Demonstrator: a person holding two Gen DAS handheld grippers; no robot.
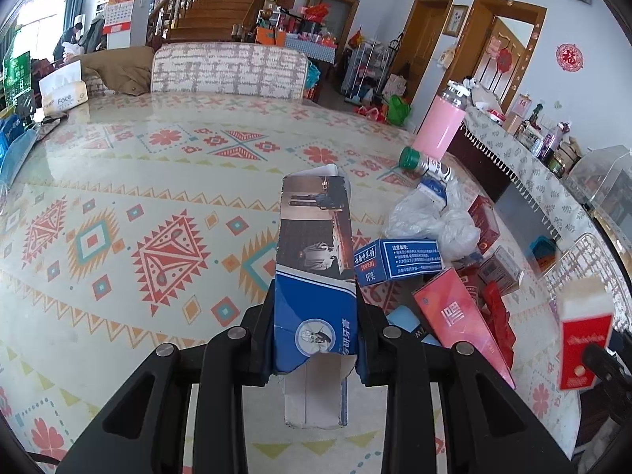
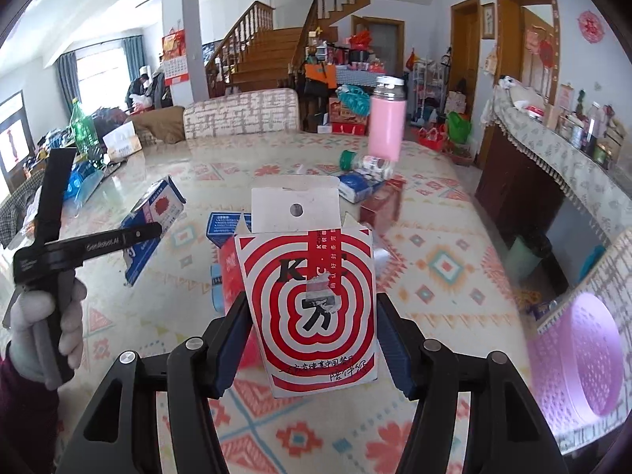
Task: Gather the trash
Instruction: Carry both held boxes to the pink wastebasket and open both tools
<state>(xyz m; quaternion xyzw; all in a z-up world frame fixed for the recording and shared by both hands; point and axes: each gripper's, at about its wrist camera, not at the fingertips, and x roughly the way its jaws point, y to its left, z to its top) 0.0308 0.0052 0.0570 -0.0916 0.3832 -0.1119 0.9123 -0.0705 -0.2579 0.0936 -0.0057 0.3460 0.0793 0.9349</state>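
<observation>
- My left gripper: jaws drawn in tight on a long blue carton, pads pressed to both narrow sides. Carton points straight ahead from the jaws, torn flap end hanging back toward the camera, far end lifted above the patterned tablecloth.
- My right gripper: jaws set wide, clamped on the two sides of a red-and-white ringed box. Box upright between the pads, white hang tab with a round hole on top, held off the table.
- From the right wrist view the left gripper shows at the left edge, gloved hand around its handle, the blue carton sticking out past it.
- Remaining trash lies right of my left jaws: small blue-and-white box, crumpled clear plastic bag just behind it, red flat pack nearer me, toppled green-capped jar farther back.
- Pink flask upright behind the jar.
- Pink perforated basket low at right of my right jaws, beside the table edge.
</observation>
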